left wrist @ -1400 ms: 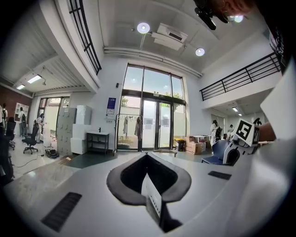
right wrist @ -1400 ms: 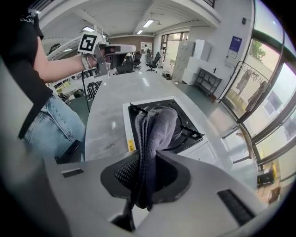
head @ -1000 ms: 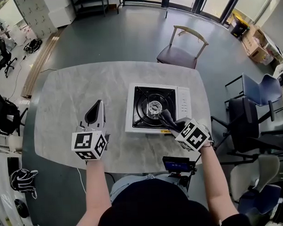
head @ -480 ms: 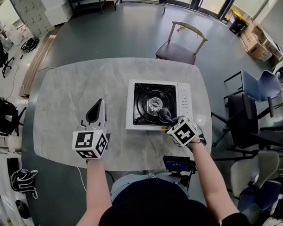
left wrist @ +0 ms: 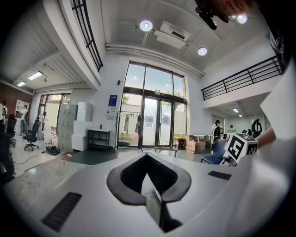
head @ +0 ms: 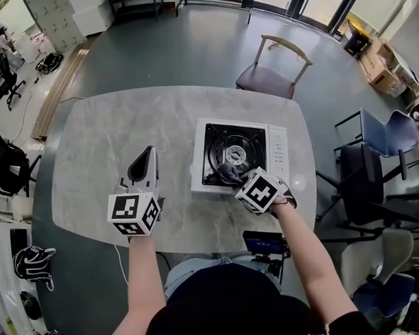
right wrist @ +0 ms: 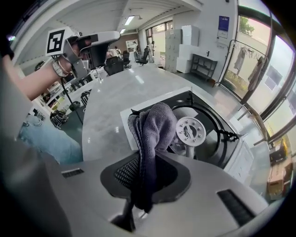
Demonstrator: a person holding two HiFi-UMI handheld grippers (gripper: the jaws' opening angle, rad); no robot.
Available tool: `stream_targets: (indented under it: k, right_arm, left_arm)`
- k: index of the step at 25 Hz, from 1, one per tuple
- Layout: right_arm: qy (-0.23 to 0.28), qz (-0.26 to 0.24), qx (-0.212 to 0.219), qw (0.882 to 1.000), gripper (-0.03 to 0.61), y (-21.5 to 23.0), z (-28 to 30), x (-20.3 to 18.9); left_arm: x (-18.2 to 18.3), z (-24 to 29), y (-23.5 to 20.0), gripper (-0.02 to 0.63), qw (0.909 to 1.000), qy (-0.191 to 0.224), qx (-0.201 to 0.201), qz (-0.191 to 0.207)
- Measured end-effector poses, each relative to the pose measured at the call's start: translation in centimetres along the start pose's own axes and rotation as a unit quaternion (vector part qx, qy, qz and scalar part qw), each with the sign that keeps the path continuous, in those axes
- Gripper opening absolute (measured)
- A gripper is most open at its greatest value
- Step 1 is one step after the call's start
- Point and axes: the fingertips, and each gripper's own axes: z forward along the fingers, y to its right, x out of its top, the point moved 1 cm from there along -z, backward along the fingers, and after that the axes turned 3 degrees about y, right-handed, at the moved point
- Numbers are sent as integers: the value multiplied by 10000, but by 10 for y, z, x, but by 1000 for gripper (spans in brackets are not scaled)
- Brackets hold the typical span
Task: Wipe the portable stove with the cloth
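Observation:
The portable stove (head: 276, 149) is white with a black burner well and lies right of the table's middle. Over the near part of that well my right gripper (head: 232, 175) is shut on a dark grey cloth (head: 229, 172). In the right gripper view the cloth (right wrist: 152, 132) bunches up between the jaws, just in front of the round burner head (right wrist: 190, 131), and hides the stove's near rim. My left gripper (head: 143, 166) rests on the table left of the stove, shut and holding nothing; its own view (left wrist: 147, 159) faces the room.
The stove sits on a grey marble table (head: 112, 132). A wooden chair (head: 267, 77) stands at the far side, a blue chair (head: 387, 133) and a black office chair (head: 364, 185) to the right. A small black device (head: 265, 244) hangs at the near edge.
My right gripper has carried the cloth leftward, from the stove's front right corner to the near part of the burner well. The left gripper has stayed put.

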Motion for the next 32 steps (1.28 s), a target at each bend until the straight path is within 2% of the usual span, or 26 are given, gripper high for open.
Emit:
stream_targets:
  k: [4,9,16,21,26,32]
  right_arm:
    - [-119,-505,203,9984,63,-17,5,17]
    - [-76,-802,587,9950,63,-46,17,28]
    - [153,-843,1122,9900,63,-71,25,49]
    - [514,-965,1400,9841,63,-75,5,68]
    - [1035,-1104,1178,9814,63,-54,-28,100]
    - [1196,-1183,608,9839,64,-6,-45,131]
  left_arm:
    - [1,-4,-6,11,10000,6,84,-11]
    - [2,-7,-9,11,9999,18,140,62]
    - [3,-9,-17,11,9996,55,267,9]
    - [3,-11,-22,11,9992,92,385,-33]
    - [2,-12,-28,11,9988,120,473,-73]
    - [5,-10,-36,11,9984,154,536,-108]
